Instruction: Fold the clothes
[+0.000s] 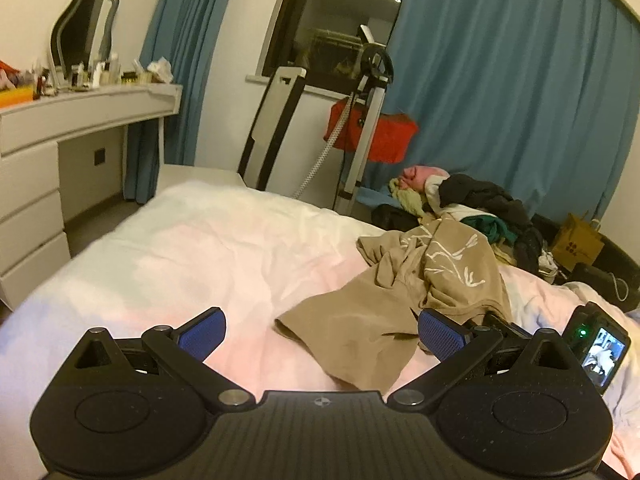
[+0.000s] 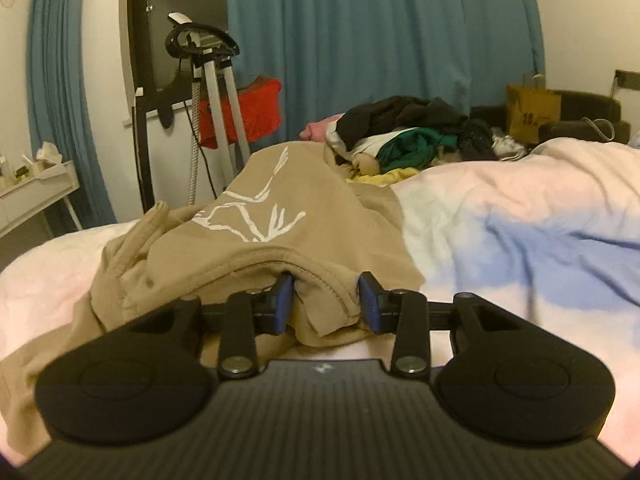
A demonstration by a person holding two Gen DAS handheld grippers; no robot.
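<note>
Basically nothing folded yet. Tan shirt [image 1: 420, 280] lies crumpled on the bed [image 1: 180, 248], toward its far right side, just in front of the unsorted clothes pile [image 2: 412, 132] at the far edge. Right gripper [image 2: 326, 300] has its jaws partly closed around a bunched hem, pads not clearly pinching. Left gripper [image 1: 320, 334] hovers wide open, holding nothing, over the nearest flap. Spreading flat and all folds remain.
</note>
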